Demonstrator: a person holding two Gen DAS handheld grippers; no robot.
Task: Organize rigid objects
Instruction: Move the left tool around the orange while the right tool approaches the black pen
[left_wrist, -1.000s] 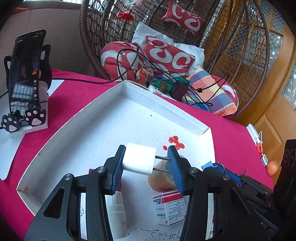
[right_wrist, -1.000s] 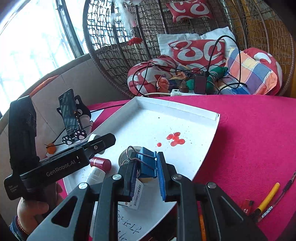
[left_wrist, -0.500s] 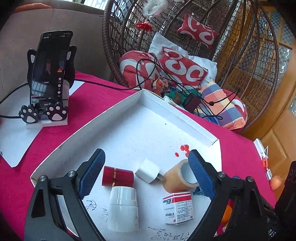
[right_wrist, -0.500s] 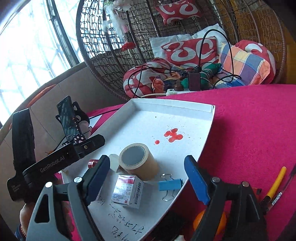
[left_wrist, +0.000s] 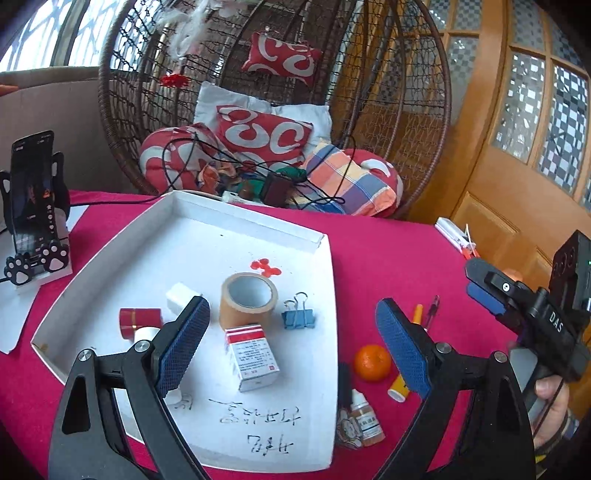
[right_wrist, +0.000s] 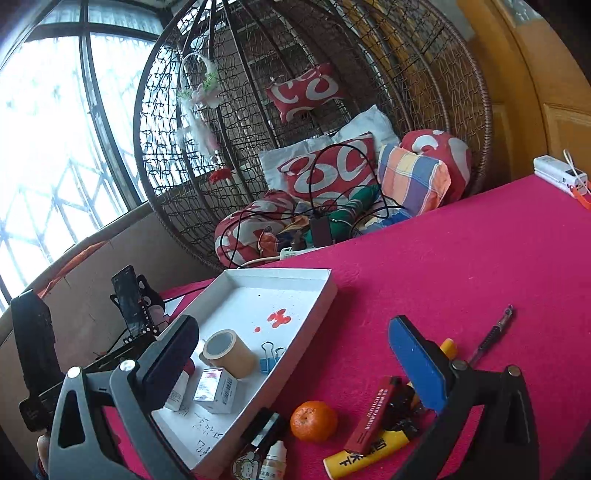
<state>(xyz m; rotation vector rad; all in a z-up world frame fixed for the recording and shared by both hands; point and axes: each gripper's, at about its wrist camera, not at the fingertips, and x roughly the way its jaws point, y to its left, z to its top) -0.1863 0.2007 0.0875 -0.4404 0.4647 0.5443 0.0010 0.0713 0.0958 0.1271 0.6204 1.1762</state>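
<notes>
The white tray (left_wrist: 325, 258) holds a tan tape roll (left_wrist: 248, 302), a blue binder clip (left_wrist: 299, 317), a red-and-white medicine box (left_wrist: 251, 354), a white plug (left_wrist: 179, 299) and a red cap (left_wrist: 140, 323). My left gripper (left_wrist: 291, 302) hovers open over the tray's near side, with nothing between its fingers. In the right wrist view the tray (right_wrist: 317, 306) lies left of centre. My right gripper (right_wrist: 291, 321) hangs over the tray's right rim and the cloth; its jaws are opening and hold nothing. The clip (right_wrist: 269, 356) rests beside the tape roll (right_wrist: 229, 352).
On the pink cloth right of the tray lie an orange (right_wrist: 314, 421), a red box (right_wrist: 373, 417), a yellow tube (right_wrist: 369, 454), a pen (right_wrist: 491, 336) and a dropper bottle (right_wrist: 275, 461). A phone on a stand (left_wrist: 33, 199) stands at the left. A wicker chair with cushions rises behind.
The left gripper let go of the white plug and the right let go of the blue clip; both now lie in the tray. Both grippers opened wide and pulled back, and the views swung right.
</notes>
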